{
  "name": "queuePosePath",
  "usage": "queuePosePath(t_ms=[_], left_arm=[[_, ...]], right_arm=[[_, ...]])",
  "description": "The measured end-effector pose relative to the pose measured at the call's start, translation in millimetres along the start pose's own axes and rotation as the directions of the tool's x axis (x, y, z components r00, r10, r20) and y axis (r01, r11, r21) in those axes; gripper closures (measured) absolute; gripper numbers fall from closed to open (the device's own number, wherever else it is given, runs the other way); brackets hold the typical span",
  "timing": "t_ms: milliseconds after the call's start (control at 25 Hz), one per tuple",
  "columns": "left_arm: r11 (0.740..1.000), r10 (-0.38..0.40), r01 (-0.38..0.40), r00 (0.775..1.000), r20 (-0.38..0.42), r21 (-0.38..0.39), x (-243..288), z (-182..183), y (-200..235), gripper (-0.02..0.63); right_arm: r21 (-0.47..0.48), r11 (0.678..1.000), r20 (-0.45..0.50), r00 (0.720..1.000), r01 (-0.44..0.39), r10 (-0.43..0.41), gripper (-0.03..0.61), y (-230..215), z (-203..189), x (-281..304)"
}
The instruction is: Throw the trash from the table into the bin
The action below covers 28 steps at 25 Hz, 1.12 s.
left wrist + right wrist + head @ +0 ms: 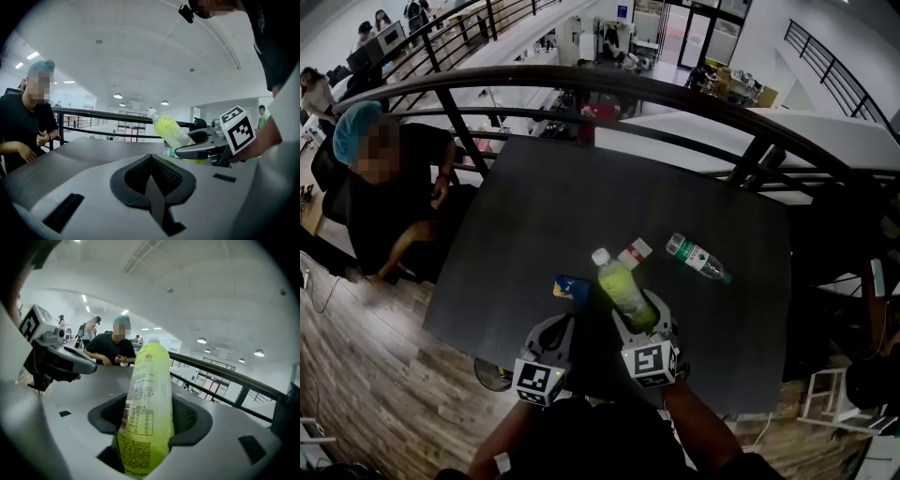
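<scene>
Yellow-green bottle point(623, 290), white cap; dark grey table point(534, 216).

You're on a railed upper level of a large open-plan office or lab hall. Beyond the far edge of the dark table point(544, 206), a curved black railing point(609, 82) guards a drop. Past it, lower down, are long white desks point(520, 42), monitors point(380, 45), people at work point(314, 89), cardboard boxes point(741, 89) and glass doors point(694, 33). Left of the table a seated person in a hair cap point(389, 187); wood-plank floor point(375, 375) under it; recessed ceiling lights point(118, 96) overhead.
</scene>
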<state>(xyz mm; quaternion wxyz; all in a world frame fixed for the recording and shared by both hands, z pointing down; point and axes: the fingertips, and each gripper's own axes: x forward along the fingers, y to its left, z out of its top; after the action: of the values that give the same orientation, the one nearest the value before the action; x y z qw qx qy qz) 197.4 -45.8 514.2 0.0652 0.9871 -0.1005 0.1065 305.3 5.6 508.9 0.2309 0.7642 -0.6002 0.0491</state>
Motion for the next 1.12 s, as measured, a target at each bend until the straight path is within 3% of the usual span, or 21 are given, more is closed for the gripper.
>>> queuePosePath(t_ms=[160, 360, 520, 680, 960, 1120], left_arm=[[1.0, 0.021, -0.021, 1.0, 0.019, 0.015, -4, 10, -7, 0.594], [0.998, 0.053, -0.055, 0.998, 0.039, 0.041, -15, 20, -23, 0.594], [0.994, 0.099, -0.101, 0.993, 0.06, 0.039, -29, 28, -41, 0.594], [0.986, 0.158, -0.162, 0.983, 0.088, 0.035, -44, 32, -46, 0.594], [0.934, 0.356, -0.357, 0.929, 0.099, -0.014, -103, 28, -38, 0.594], [0.888, 0.46, -0.456, 0.883, 0.093, -0.064, -143, 22, -28, 0.594]], right_arm=[[0.042, 0.999, 0.148, 0.989, -0.024, 0.018, 0.281, 3, 24, -25], [0.007, 0.998, 0.226, 0.973, -0.058, 0.055, 0.28, 13, 40, -46], [0.012, 0.994, 0.336, 0.936, -0.113, 0.103, 0.279, 20, 56, -71], [-0.046, 0.985, 0.422, 0.89, -0.168, 0.171, 0.279, 41, 73, -86], [-0.082, 0.928, 0.523, 0.777, -0.365, 0.351, 0.279, 91, 101, -93], [-0.044, 0.883, 0.55, 0.726, -0.468, 0.412, 0.279, 120, 111, -90]])
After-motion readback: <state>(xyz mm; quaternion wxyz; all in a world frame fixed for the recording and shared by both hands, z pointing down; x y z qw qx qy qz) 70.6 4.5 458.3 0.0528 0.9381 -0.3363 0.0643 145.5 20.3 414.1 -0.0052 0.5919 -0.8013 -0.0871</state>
